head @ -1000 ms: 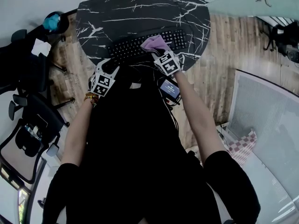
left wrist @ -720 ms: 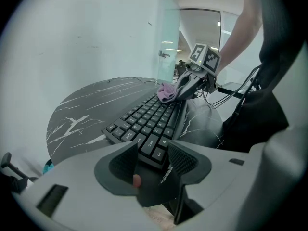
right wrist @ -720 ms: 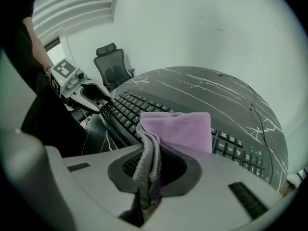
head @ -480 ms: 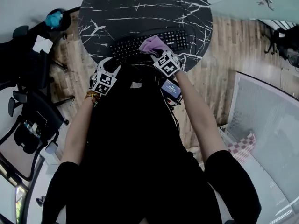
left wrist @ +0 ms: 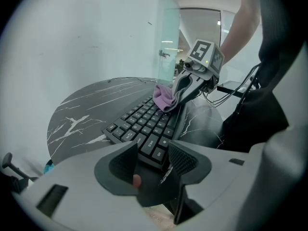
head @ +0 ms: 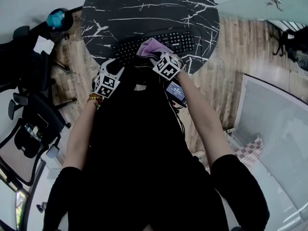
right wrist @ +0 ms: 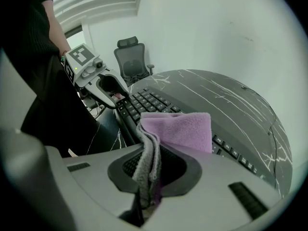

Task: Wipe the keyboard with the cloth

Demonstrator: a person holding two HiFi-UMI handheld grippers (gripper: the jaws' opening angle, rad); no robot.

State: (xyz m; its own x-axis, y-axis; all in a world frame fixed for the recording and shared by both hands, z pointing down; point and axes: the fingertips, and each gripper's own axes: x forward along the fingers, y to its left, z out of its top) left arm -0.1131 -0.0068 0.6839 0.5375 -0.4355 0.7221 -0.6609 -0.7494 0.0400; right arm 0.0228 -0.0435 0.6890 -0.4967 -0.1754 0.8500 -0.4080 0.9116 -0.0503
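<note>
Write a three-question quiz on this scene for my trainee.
1. True or false: the right tool is clamped on the folded purple cloth.
2. The cloth sits over: A) the black keyboard, B) an office chair, C) the wooden floor.
3. Fill in: the keyboard lies on a round black table with white veins, patterned like ____.
Key: 1 true; 2 A; 3 marble.

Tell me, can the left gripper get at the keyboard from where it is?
Probably yes. The left gripper has open, empty jaws, and the near end of the keyboard lies right in front of them with nothing between. The right gripper, holding the cloth, is further along the keys.
</note>
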